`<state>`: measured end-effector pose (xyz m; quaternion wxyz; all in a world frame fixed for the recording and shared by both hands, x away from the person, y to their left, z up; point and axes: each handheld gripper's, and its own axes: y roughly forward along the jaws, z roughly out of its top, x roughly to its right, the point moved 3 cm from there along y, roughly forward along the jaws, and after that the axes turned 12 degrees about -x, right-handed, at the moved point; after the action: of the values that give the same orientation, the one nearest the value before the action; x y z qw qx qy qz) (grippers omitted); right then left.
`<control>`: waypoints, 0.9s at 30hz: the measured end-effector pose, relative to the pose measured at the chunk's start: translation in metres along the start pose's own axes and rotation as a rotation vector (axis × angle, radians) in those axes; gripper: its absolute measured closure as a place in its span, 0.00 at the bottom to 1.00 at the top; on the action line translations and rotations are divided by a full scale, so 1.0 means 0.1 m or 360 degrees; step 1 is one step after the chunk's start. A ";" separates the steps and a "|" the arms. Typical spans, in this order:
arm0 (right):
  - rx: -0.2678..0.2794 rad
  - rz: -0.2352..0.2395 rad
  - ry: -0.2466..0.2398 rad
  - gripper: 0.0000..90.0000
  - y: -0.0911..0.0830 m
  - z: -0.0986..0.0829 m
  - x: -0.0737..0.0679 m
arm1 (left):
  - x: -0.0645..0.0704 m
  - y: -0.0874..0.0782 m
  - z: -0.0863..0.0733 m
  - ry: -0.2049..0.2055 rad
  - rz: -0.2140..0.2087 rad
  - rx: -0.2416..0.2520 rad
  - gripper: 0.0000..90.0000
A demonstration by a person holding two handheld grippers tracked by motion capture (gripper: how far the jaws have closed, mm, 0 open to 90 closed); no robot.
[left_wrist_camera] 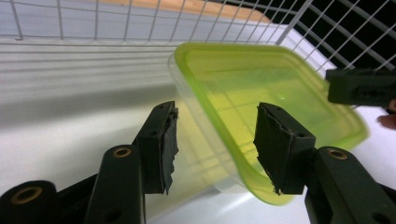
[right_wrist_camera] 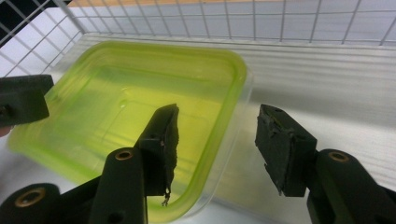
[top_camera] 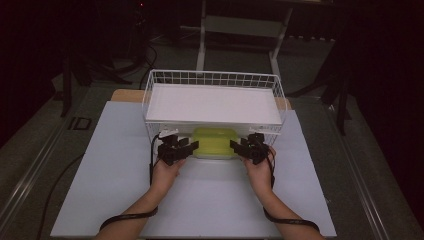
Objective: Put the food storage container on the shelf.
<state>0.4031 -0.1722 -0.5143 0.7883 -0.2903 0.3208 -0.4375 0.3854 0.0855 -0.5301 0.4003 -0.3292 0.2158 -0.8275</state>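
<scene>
Your left gripper (left_wrist_camera: 215,144) and right gripper (right_wrist_camera: 217,149) both have fingers spread wide around the edges of the green-lidded box (top_camera: 215,142), pinching nothing. The box sits on the worktop (top_camera: 120,190), half under the wire basket (top_camera: 160,80). If you squeeze only the thin lid rim, it could slip or tip.

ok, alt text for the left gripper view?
The left tool is open, its two black pads straddling the rim of a yellow-green lidded plastic container. The container sits at a white wire basket; the right tool shows at the far edge.
</scene>
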 end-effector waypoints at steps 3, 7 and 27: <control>0.0022 -0.0018 -0.0049 0.52 -0.07 -0.01 -0.05 | 0.05 -0.08 0.01 0.0024 -0.0022 0.0026 0.48; 0.0034 0.0034 -0.0064 0.52 -0.15 -0.05 -0.08 | 0.11 -0.19 0.00 0.0086 -0.0069 0.0063 0.34; -0.0001 0.0159 -0.0192 0.47 -0.19 -0.42 -0.53 | 0.33 -0.61 -0.33 0.0355 -0.0116 0.0096 0.02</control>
<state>0.3395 -0.1414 -0.5137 0.8270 -0.2999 0.2869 -0.3792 0.3150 0.0978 -0.5026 0.3532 -0.2306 0.2218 -0.8791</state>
